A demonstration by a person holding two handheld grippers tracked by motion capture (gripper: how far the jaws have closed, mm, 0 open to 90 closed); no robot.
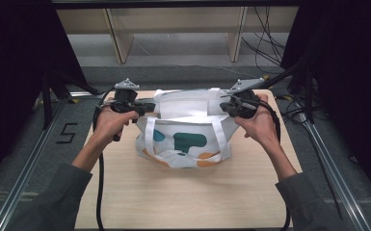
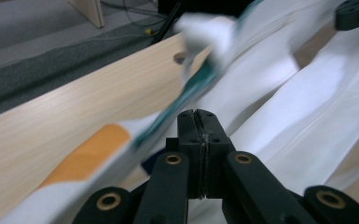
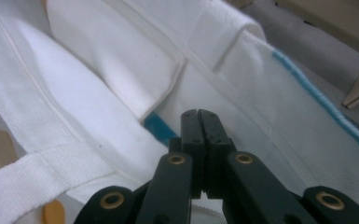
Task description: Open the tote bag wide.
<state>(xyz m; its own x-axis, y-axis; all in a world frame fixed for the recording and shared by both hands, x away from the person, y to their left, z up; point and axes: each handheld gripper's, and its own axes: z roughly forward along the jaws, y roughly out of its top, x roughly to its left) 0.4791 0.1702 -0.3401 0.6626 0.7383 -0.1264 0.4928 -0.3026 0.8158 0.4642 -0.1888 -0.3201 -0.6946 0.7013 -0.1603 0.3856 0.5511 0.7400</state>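
Bag: a white tote bag (image 1: 188, 139) with teal and orange patches stands on the table (image 1: 188, 197), towards the far middle, mouth upward.
Left gripper: I have the left gripper (image 1: 147, 107) at the bag's left top edge; in the left gripper view its jaws are pressed together with white and teal fabric lying against them, so I judge it pinches the rim.
Right gripper: the right gripper (image 1: 225, 107) sits at the right top edge, jaws likewise closed tight; white cloth with a blue stripe lies right around the tips, so it seems clamped on that rim.
Why held so: one grip at each side, pulled apart, keeps the mouth spread and the soft bag upright.
Handles: a white strap (image 1: 149, 137) hangs loose down the front.
Risk: thin cloth could slip free.
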